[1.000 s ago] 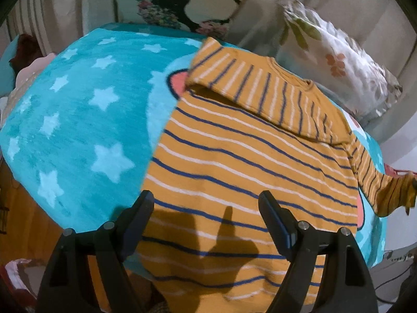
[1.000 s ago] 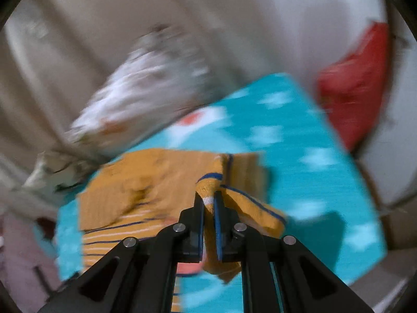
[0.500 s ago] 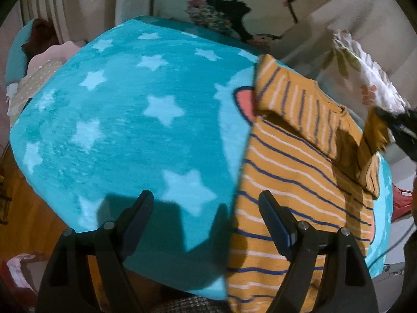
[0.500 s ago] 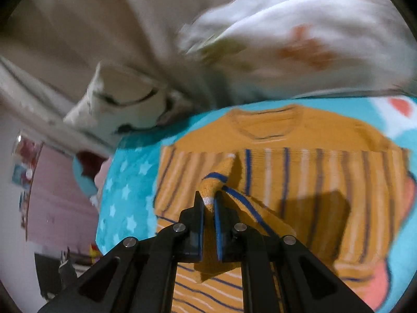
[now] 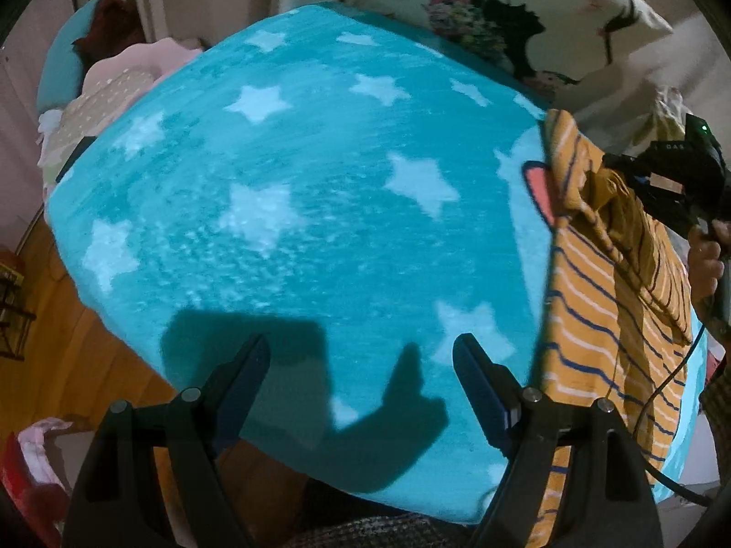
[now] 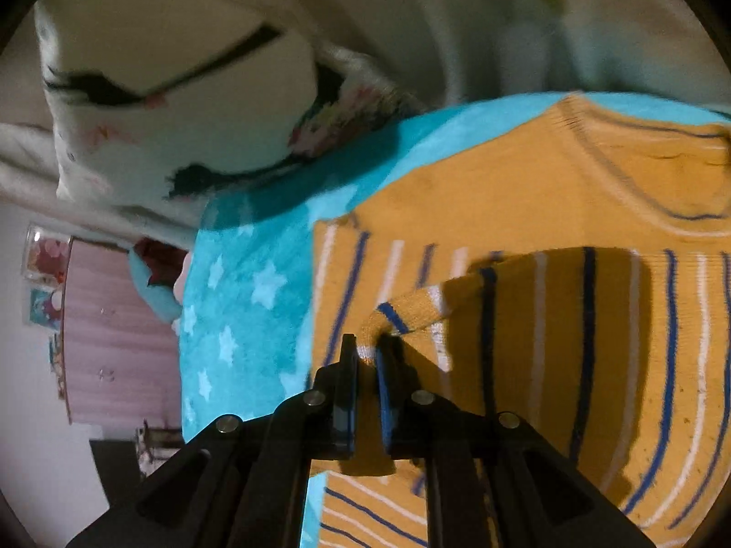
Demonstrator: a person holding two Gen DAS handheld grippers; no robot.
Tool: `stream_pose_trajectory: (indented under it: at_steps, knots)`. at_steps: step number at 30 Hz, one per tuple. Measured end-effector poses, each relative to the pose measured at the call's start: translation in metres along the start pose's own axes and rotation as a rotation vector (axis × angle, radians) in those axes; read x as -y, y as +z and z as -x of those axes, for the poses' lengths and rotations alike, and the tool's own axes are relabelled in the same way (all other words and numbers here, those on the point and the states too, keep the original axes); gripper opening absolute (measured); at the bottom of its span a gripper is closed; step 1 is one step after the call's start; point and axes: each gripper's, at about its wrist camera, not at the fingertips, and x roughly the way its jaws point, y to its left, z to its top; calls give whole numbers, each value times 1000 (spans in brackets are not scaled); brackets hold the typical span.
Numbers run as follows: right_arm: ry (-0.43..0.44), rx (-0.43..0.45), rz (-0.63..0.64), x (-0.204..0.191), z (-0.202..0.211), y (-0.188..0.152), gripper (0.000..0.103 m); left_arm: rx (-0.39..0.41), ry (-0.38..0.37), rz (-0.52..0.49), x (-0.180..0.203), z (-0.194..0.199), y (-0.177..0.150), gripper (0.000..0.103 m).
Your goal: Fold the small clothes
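Note:
An orange sweater (image 5: 589,319) with blue and white stripes lies flat on a teal star blanket (image 5: 320,210), at the right edge of the left wrist view. My left gripper (image 5: 361,356) is open and empty over bare blanket, left of the sweater. My right gripper (image 6: 368,349) is shut on the cuff of the sweater's sleeve (image 6: 411,310) and holds it over the sweater's chest (image 6: 571,319), below the collar. The right gripper also shows in the left wrist view (image 5: 662,182), with the sleeve draped across the sweater.
Printed pillows (image 5: 525,23) lean against the wall behind the blanket. A pile of clothes (image 5: 105,105) lies at the blanket's far left. Wooden floor (image 5: 91,365) shows below the blanket's front edge. A pink door (image 6: 114,333) is at the left of the right wrist view.
My right gripper has carried the sleeve from out at the side inward across the sweater's chest. My left gripper has swung left, off the sweater and over bare blanket, staying open.

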Motion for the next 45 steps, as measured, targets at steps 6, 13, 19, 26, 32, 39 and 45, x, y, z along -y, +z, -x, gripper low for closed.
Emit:
stream_pose_trajectory:
  at_steps: [6, 13, 19, 26, 32, 39, 45]
  knots:
    - [138, -13, -94, -1, -23, 8, 45, -11, 4, 8, -8, -4, 5, 81]
    - [97, 11, -14, -21, -17, 4, 52, -12, -36, -50, 10, -5, 13, 81]
    - [-111, 14, 131, -15, 4, -26, 52, -37, -82, -111, 33, -13, 18, 81]
    - [-369, 185, -16, 86, 83, -50, 52, -43, -118, -187, 59, -22, 23, 81]
    - [-535, 256, -111, 160, 133, -55, 8, -51, -139, -257, 78, -33, 29, 81]
    - [-726, 221, 40, 122, 111, -51, 23, -61, -164, -312, 103, -40, 25, 81]
    - [-713, 220, 152, 100, 124, -72, 49, -68, -178, -294, 118, -30, 9, 81]
